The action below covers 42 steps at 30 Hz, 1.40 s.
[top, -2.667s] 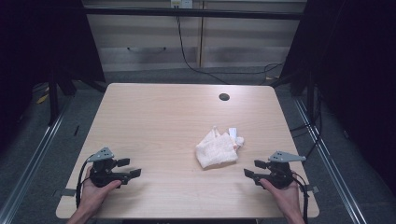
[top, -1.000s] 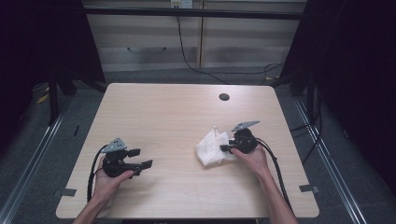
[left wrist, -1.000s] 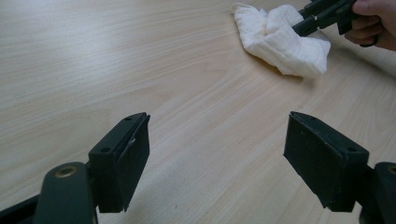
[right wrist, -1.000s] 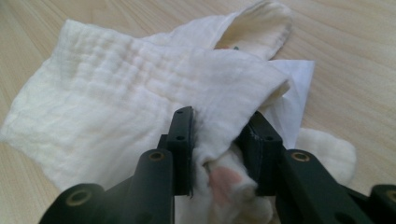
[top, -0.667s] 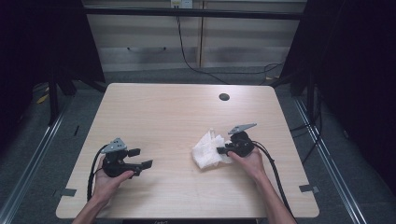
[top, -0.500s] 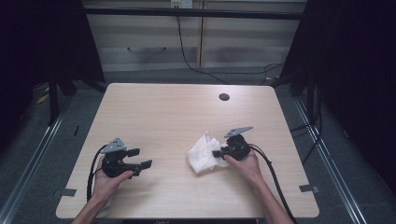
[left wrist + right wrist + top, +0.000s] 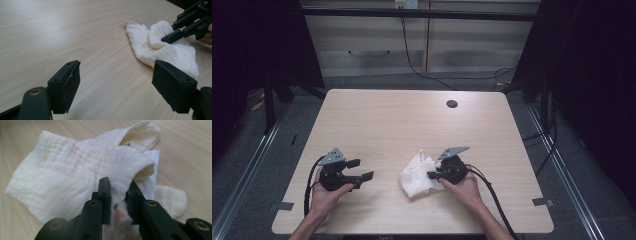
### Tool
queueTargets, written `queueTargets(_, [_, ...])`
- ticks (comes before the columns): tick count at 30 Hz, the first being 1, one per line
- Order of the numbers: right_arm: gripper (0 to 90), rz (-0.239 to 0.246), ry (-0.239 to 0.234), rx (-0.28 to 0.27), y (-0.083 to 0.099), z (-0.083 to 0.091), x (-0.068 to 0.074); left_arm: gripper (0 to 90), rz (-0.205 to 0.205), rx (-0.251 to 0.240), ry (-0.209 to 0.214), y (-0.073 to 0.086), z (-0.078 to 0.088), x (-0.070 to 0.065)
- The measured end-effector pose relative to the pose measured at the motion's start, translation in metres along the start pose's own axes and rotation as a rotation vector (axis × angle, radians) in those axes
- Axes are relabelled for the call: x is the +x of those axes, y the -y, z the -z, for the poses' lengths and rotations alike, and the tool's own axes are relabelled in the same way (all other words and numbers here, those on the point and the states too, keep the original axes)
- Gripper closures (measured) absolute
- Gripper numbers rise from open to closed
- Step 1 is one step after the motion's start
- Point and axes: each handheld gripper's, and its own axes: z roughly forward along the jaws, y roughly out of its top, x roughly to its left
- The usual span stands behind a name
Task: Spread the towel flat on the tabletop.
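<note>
Work in hand: you are gathering the white cloth (image 7: pixel 417 175), which lies crumpled on the near half of the table (image 7: pixel 377 120), right of centre.

Right gripper (image 7: pixel 431 175): its jaws have just been closing and now pinch a raised fold at the cloth's near right edge. In the right gripper view the fabric (image 7: pixel 75 170) bunches between the two pads, so the grip looks secure.

Reason for that grip: a fold that stands up gives the pads something to bite; flat fabric would likely slip out.

Left gripper (image 7: pixel 362 170): your left hand rests it on the table, jaws spread wide with nothing between them. It points toward the cloth, presumably staged to take a second edge.

Cloth relative to left jaws: in the left gripper view the cloth (image 7: pixel 160 47) lies ahead and to the right, clear of both pads; its near corner passes behind the right-hand pad.

Cloth relative to right jaws: the bulk spreads beyond the tips and to their left.

Label: a small white tag (image 7: pixel 152 157) lies just beside the pinched fold.
</note>
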Motion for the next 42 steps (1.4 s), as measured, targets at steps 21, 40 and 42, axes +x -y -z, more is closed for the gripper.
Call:
queueTargets(21, [47.6, -0.034, -0.064, -0.163, -0.019, 0.040, 0.004, 24.0, 0.007, -0.019, 0.017, -0.002, 0.003, -0.006])
queueTargets(40, [61.6, -0.006, -0.071, -0.123, 0.003, 0.032, -0.005, 51.2, -0.105, 0.132, 0.151, 0.000, -0.044, -0.046])
queueTargets(42, [61.2, -0.002, -0.089, -0.126, 0.001, 0.029, -0.002, 60.3, -0.109, 0.142, 0.157, 0.000, -0.045, -0.047])
